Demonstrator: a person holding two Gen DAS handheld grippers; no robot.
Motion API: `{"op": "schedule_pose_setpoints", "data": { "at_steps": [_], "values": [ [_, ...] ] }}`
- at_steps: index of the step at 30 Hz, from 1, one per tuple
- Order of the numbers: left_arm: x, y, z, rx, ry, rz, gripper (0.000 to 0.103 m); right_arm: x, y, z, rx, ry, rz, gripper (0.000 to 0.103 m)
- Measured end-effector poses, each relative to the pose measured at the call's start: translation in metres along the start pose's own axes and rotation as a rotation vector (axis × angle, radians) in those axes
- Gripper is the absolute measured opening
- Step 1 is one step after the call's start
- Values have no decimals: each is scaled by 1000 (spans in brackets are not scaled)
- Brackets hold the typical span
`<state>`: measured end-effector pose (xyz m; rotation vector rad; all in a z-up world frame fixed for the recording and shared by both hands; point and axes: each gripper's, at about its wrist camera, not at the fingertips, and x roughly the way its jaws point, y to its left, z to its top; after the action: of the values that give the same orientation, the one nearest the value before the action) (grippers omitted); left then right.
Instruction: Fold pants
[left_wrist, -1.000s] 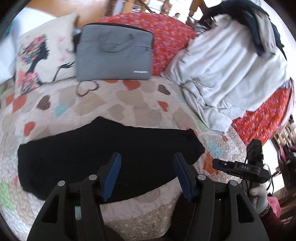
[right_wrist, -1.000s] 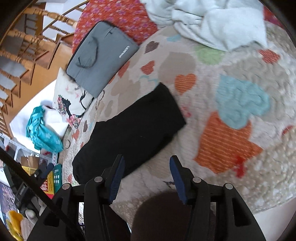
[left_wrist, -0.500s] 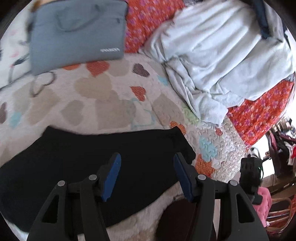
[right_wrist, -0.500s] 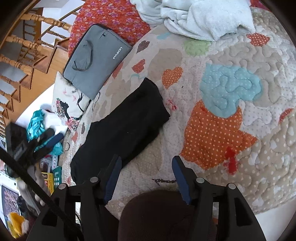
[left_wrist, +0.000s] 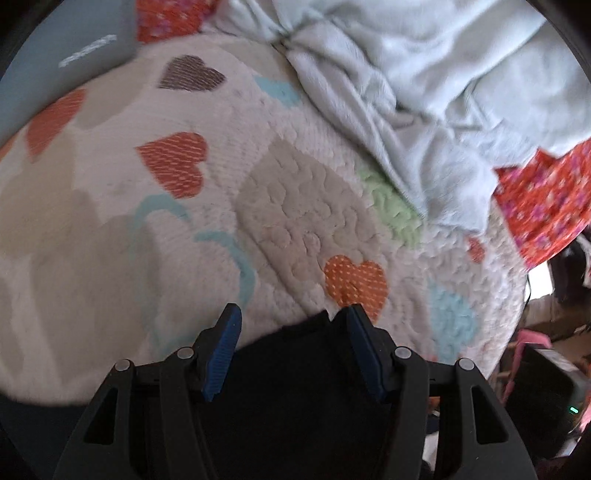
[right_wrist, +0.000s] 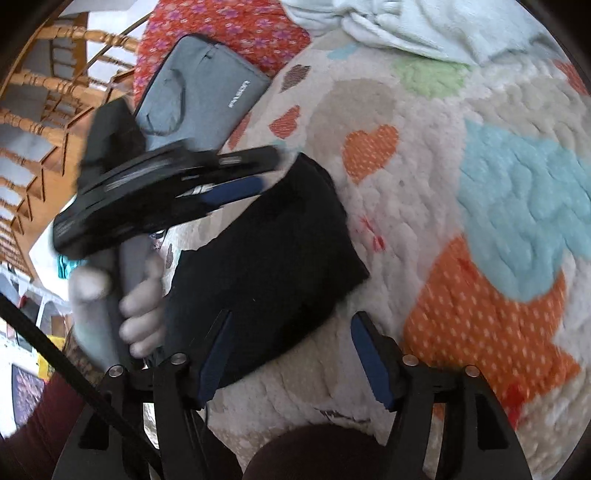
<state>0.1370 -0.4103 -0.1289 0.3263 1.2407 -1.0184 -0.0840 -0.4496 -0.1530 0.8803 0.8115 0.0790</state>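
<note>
We see the black pants (right_wrist: 266, 273) lying flat on the quilt (right_wrist: 424, 155), centre-left of the right wrist view; in the left wrist view they fill the bottom centre. The cloth looks soft, light and limp, so we judge the end corners the best hold. The left gripper (left_wrist: 291, 350) hangs over that end, fingers apart, nothing clamped. The right gripper (right_wrist: 291, 354) is likewise spread, beside the near edge. The only container, a grey bag (right_wrist: 199, 96) at upper left, is closed; its contents are hidden.
</note>
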Motion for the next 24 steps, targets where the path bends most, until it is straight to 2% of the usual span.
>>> {"op": "schedule_pose_setpoints", "data": {
  "at_steps": [3, 4, 6, 8, 9, 10, 11, 12, 13, 14, 16, 22, 24],
  "values": [
    [17, -9, 5, 64, 39, 4, 60, 12, 5, 4, -26, 41, -3, 71],
    [21, -13, 6, 93, 44, 13, 68, 16, 4, 5, -22, 45, 4, 71],
    [27, -23, 6, 148, 60, 19, 76, 22, 5, 9, -21, 36, 7, 71],
    [32, -34, 4, 198, 79, 59, 76, 27, 9, 15, -14, 22, 14, 71],
    [33, -39, 3, 218, 81, 60, 62, 30, 10, 17, -11, 17, 11, 71],
    [32, -42, 2, 230, 83, 49, 32, 32, 10, 19, -8, 7, 9, 71],
    [30, -44, 1, 235, 83, 48, 23, 35, 12, 20, -8, -3, 11, 64],
    [27, -43, 0, 226, 85, 31, 9, 38, 13, 22, -9, -6, 13, 55],
    [24, -44, 0, 219, 80, 19, 9, 42, 12, 24, 5, 7, 19, 26],
    [18, -43, -2, 211, 60, 17, 9, 47, 11, 25, 33, 22, 41, 20],
    [1, -37, -9, 187, 28, -7, 9, 46, 19, 24, 31, 3, 48, 19],
    [-75, -8, -35, 69, -136, -89, 9, 38, 79, 19, -148, -3, 36, 18],
    [-103, 14, -45, 4, -195, -108, 9, 42, 103, 17, -206, 13, 36, 18]
  ]
}}
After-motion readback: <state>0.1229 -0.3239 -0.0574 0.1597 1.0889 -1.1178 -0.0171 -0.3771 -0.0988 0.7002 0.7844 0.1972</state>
